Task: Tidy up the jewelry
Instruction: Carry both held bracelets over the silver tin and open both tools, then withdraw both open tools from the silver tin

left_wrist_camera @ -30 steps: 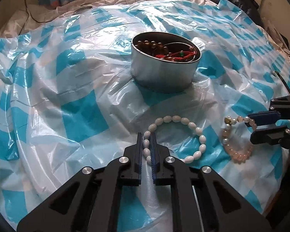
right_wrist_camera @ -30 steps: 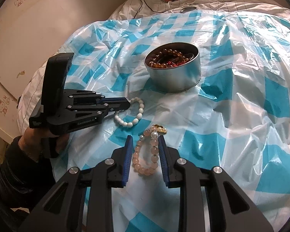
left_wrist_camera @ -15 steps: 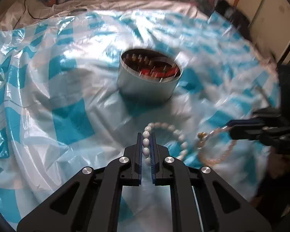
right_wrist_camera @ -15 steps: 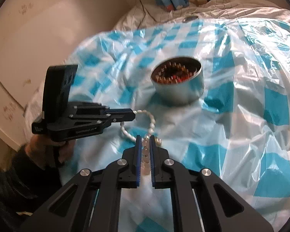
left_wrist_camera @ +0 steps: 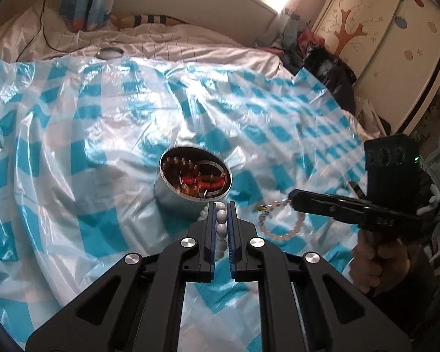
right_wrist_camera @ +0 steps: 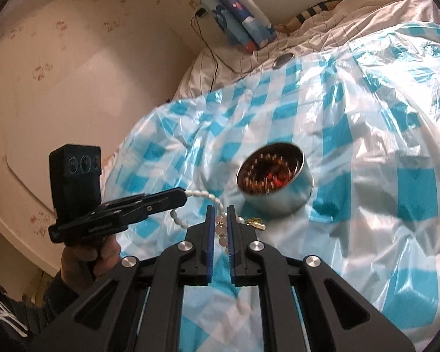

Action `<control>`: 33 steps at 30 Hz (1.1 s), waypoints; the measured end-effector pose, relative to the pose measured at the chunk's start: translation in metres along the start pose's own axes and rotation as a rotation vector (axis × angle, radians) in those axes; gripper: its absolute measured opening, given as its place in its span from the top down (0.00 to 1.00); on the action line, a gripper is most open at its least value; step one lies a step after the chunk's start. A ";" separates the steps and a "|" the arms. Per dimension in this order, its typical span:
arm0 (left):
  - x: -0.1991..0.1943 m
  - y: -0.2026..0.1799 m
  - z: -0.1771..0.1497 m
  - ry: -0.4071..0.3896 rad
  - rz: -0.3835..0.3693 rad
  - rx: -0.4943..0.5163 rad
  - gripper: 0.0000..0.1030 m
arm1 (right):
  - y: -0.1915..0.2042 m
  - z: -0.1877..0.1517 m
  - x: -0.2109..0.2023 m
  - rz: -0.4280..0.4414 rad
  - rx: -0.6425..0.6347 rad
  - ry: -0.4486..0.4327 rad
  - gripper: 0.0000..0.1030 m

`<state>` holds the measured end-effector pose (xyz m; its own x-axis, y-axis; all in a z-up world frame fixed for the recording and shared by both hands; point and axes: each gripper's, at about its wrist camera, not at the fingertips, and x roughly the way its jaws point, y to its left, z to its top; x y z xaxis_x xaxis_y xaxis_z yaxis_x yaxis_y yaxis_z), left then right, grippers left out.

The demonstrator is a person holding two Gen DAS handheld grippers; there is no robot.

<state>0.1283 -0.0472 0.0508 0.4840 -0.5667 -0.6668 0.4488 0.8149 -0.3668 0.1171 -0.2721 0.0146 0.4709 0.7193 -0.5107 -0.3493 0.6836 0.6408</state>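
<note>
White oval-bead bracelet pinched in left gripper, pale pink bead bracelet with gold charm clamped in right gripper, round metal tin of dark beads mid-sheet on blue-checked plastic sheet.

A round tin sits at frame centre on a plastic sheet spread over the bed, with beaded jewelry in it. Below it a white bead bracelet sits in the left gripper; to the right, a pale bead bracelet hangs from the right gripper.
</note>
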 end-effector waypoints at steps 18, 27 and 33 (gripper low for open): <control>0.067 0.020 0.052 -0.011 0.193 -0.101 0.93 | -0.029 0.054 0.064 -0.065 0.132 -0.031 0.85; 0.047 0.024 0.032 -0.007 0.290 -0.049 0.68 | -0.035 0.052 0.049 -0.118 0.175 -0.086 0.60; 0.035 0.015 0.008 -0.014 0.364 -0.005 0.46 | -0.024 0.031 0.051 -0.232 0.099 -0.016 0.47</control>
<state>0.1582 -0.0558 0.0269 0.6216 -0.2409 -0.7454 0.2415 0.9641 -0.1102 0.1747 -0.2554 -0.0094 0.5421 0.5422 -0.6420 -0.1497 0.8141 0.5611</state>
